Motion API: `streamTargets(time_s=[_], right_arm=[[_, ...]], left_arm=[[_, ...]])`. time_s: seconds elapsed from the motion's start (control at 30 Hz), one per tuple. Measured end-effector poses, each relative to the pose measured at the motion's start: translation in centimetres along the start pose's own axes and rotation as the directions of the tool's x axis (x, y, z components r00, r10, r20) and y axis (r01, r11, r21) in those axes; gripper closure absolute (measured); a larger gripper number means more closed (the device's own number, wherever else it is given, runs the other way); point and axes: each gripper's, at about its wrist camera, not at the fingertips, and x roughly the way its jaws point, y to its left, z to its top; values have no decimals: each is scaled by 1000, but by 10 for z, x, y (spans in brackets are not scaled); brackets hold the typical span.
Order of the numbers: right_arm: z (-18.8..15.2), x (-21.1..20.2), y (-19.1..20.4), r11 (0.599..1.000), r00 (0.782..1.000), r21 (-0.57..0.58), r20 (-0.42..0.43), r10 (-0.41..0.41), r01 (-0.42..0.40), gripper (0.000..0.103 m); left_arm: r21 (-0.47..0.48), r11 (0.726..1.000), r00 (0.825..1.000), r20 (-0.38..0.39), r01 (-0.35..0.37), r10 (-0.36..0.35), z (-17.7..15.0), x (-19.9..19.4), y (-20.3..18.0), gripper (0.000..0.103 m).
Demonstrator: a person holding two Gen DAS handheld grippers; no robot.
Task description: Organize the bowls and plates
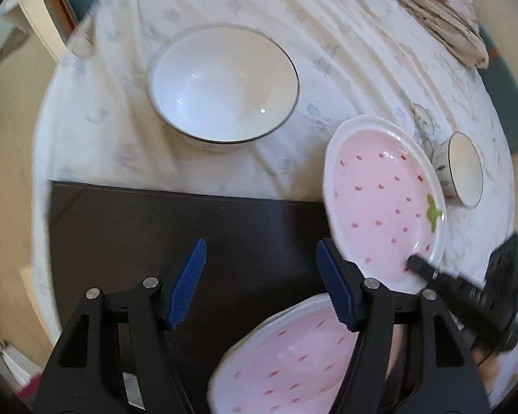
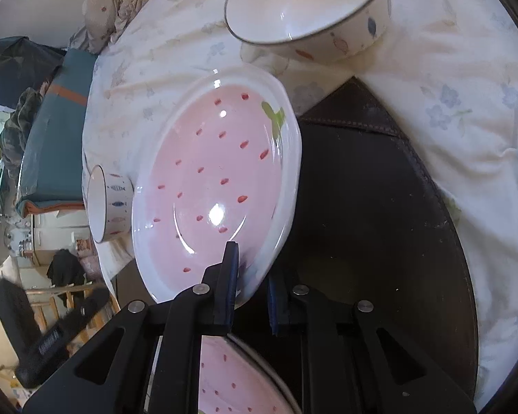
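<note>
Your right gripper [image 2: 250,284] fingers are pinching the near rim of a pink strawberry plate [image 2: 217,179], one pad on its face and the other under its rim, and the plate is hanging tilted above the dark mat [image 2: 369,207]. Your left gripper [image 1: 260,283] fingers are standing spread with nothing between them, pointing down over bare mat.

A second pink plate [image 1: 286,362] is lying flat on the mat, just below the held one and partly under your left gripper's right finger. The large white bowl [image 1: 222,82] is sitting on the floral cloth [image 1: 103,131], just beyond the mat's far edge and apart from both plates. The small bowl [image 1: 464,169] is sitting on the cloth, close beside the held plate's outer rim; contact cannot be judged.

The mat's left half is lying open. The cloth between the large bowl and the held plate is also open.
</note>
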Motion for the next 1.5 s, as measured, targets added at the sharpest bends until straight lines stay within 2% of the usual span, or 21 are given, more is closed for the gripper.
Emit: streamTargets(time_s=[0.07,0.13,0.17,0.37,0.43,0.5,0.67,0.8,0.93,1.07,1.13,1.23,1.5], right_arm=[[2,-2,-2,1000,1000,-2,-7,24,-24,85],[5,-11,0,999,999,-37,23,-26,27,84],[8,-15,-1,999,999,-33,30,-21,22,83],[35,-25,-21,999,998,37,56,27,-29,83],[47,-23,-28,995,996,72,62,66,-71,83],[54,-23,-30,994,995,78,66,77,-82,83],[65,-14,-31,993,994,78,63,88,-93,83],[69,-3,-28,993,995,57,39,97,-99,83],[68,11,-18,996,996,-4,9,84,-84,82],[68,14,-16,996,996,-19,36,85,-84,82],[66,13,-9,996,997,-61,51,64,-60,81],[64,9,-8,995,996,-83,56,66,-61,88],[58,-7,4,987,991,-118,70,118,-109,89]], left_arm=[[-23,999,999,-16,29,-29,6,7,-6,40],[-23,998,998,-23,51,-52,14,12,-16,40],[-20,998,998,-24,55,-55,16,15,-20,40],[-10,999,998,-48,35,-35,32,36,-38,45],[-25,999,997,-65,33,-34,35,45,-39,54],[-42,998,996,-83,40,-43,39,54,-40,58],[-15,999,994,-102,44,-45,40,66,-49,64],[-29,993,988,-92,118,-121,39,70,-49,83],[-11,994,991,-69,112,-112,37,71,-52,83],[-38,992,991,-51,119,-121,32,65,-44,83],[-40,994,994,-36,106,-108,30,61,-41,84],[-57,988,989,-16,145,-146,30,50,-31,88],[-47,982,983,17,185,-185,22,15,-18,90]])
